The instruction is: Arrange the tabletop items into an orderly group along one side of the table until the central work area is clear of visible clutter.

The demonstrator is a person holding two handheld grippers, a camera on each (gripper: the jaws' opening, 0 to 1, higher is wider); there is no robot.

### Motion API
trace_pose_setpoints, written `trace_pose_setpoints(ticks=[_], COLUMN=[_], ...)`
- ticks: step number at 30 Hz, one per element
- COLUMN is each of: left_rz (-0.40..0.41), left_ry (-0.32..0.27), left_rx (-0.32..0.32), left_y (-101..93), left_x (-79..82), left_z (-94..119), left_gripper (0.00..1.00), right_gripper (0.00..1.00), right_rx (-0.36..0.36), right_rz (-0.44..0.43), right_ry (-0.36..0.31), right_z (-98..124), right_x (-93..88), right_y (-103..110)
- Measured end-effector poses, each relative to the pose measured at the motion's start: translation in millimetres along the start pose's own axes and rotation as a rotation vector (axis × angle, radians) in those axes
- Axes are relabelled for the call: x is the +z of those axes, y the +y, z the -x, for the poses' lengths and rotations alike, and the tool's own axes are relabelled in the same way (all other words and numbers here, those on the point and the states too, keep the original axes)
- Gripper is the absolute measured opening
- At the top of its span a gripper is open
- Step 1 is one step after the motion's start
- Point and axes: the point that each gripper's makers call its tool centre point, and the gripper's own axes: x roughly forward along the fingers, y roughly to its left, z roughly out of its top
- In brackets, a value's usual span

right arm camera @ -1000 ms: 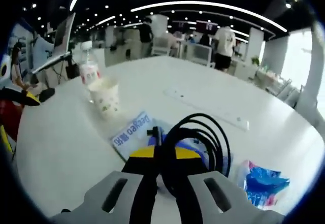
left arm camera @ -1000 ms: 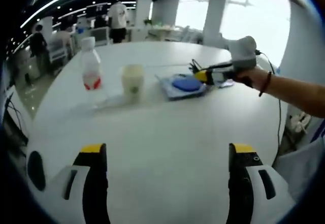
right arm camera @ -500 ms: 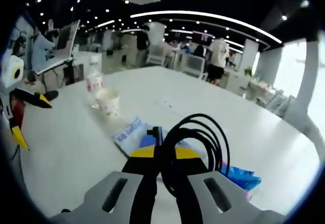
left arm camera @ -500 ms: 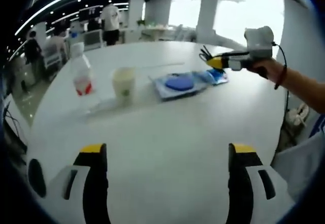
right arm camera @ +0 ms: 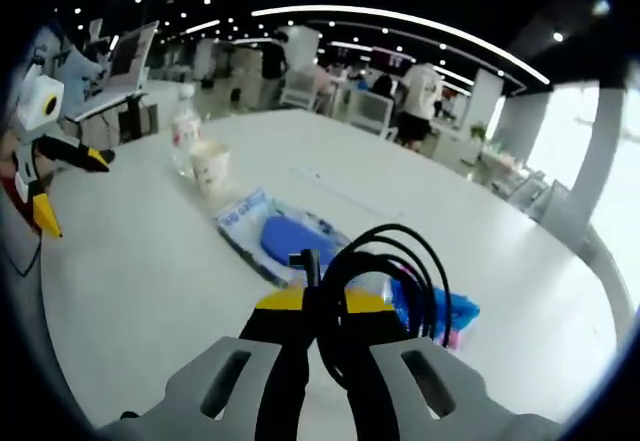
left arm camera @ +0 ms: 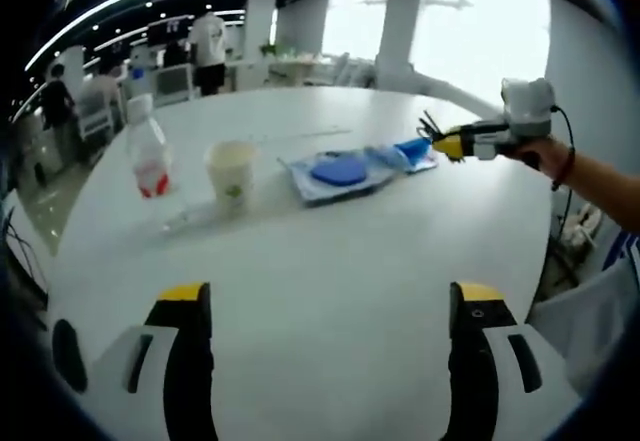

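Cable (right arm camera: 385,281) pinched in closed right claw (right arm camera: 322,306) above table (right arm camera: 150,271); left claw (left arm camera: 325,296) wide open, empty.

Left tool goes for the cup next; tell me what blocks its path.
Nothing visible does. Bare white table lies between the open left tool and the cream paper cup; the clear plastic bottle stands apart to the cup's left.

Open office behind white surface (left arm camera: 330,261). Long curved ceiling light strips (right arm camera: 400,23) plus small spot lights. People standing (left arm camera: 209,49) near far desks and chairs. Bright windows (left arm camera: 480,31) with white column (left arm camera: 400,21) between. Monitor on stand (right arm camera: 132,53) at side.
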Motion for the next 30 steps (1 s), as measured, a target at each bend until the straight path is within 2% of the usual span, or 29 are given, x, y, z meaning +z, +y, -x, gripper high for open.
trace_pose_setpoints(ticks=[6,20,23,27,30], left_rz=[0.023,0.034,0.041,0.050,0.073], left_ry=[-0.016,-0.009,-0.012,-0.057,-0.042], left_rx=[-0.018,-0.027,-0.013,0.022,0.030], left_y=[-2.9,-3.7,-1.0,6.8,8.4], left_x=[3.6,2.8,3.0,11.1,7.1], left_z=[1.9,2.9,4.7,9.5,9.0], left_gripper=[0.96,0.96,0.93,0.91,0.93], right_gripper=[0.10,0.10,0.10,0.10,0.11], right_rx=[0.031,0.092,0.105,0.108,0.106], right_rz=[0.011,0.013,0.013,0.026,0.023], right_ry=[0.058,0.116,0.133,0.141,0.145], right_z=[-2.8,-14.2,-17.1,-18.8,-20.3], right_x=[-22.4,-50.0,-58.2,-62.5,-65.3], right_y=[12.8,39.9,44.7,47.3,47.1])
